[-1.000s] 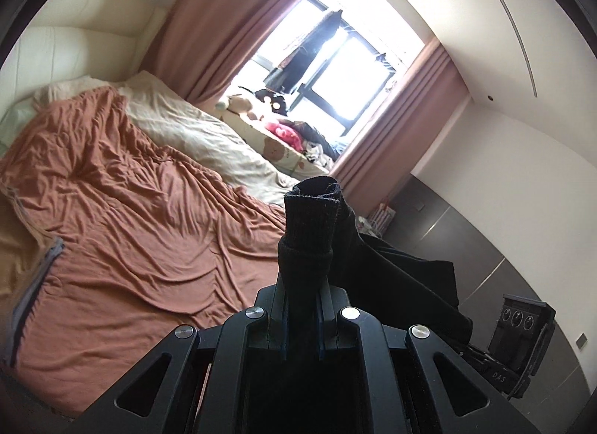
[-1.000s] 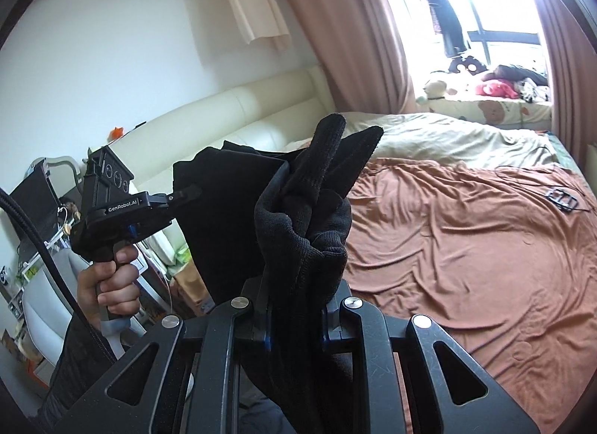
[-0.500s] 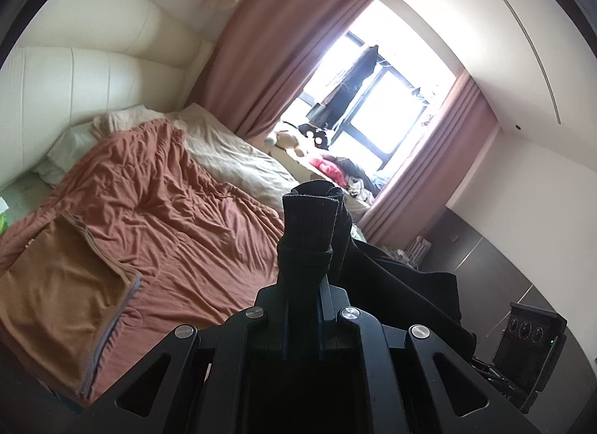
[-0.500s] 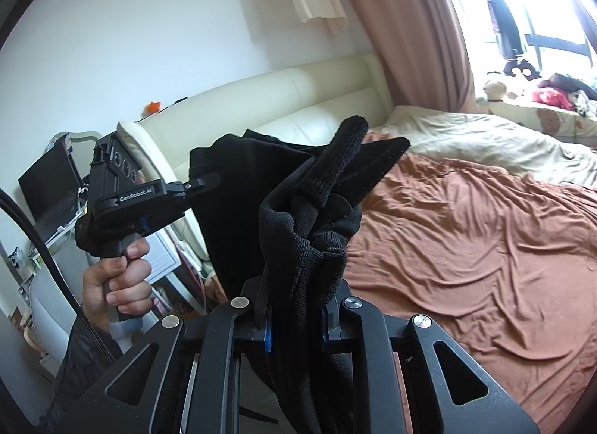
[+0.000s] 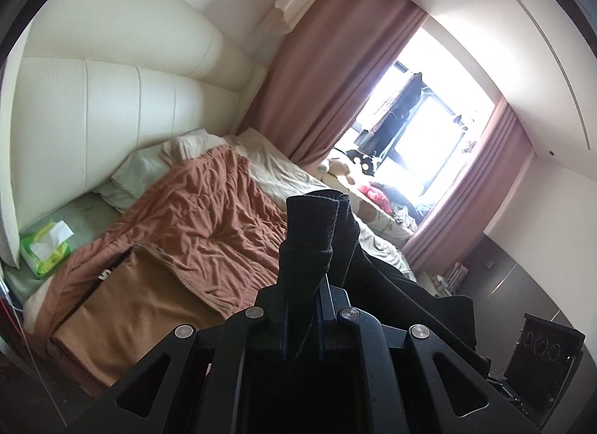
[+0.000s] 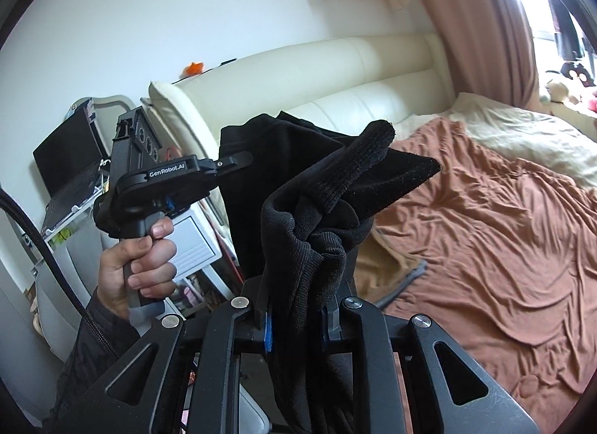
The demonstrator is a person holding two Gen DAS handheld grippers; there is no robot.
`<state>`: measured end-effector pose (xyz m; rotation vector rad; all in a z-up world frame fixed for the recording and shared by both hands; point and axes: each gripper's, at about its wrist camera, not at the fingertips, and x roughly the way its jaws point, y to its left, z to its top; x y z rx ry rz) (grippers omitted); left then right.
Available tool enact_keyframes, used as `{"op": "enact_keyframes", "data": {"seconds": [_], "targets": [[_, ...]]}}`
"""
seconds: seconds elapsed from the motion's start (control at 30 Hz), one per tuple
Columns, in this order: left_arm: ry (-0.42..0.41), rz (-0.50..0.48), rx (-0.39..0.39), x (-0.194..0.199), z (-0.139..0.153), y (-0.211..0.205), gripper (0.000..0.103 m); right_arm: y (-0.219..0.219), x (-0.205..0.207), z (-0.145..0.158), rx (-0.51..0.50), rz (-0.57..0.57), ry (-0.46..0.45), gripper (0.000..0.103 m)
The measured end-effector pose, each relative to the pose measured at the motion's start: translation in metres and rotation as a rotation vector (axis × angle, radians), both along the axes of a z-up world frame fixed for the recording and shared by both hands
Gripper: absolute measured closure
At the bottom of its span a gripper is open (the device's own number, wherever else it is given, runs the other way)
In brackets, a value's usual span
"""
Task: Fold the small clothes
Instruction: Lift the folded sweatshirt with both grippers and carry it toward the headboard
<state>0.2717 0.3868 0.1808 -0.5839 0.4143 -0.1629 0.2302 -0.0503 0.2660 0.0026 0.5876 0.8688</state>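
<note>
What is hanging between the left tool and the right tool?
The black garment spans the gap, pinched by the right tool and the left tool; right wrist view shows it.

We are clamping the left gripper (image 5: 301,307) on a bunched end of the black garment (image 5: 317,225), which is standing up ahead of the fingers and trailing off to their right. The rust-brown blanket (image 5: 209,225) is lying below and ahead-left of the tool.
</note>
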Motion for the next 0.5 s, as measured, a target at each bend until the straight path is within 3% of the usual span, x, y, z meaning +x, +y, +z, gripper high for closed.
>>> {"op": "enact_keyframes", "data": {"seconds": [0.27,0.5], "targets": [[-0.011,0.121,0.047,-0.007,0.003,0.085,0.093,0.073,0.036,-0.017,0.011,0.108,0.011,0.089],[0.016,0.198,0.102,-0.003,-0.003,0.129,0.093,0.124,0.069,-0.046,0.022,0.161,0.046,0.089]]}}
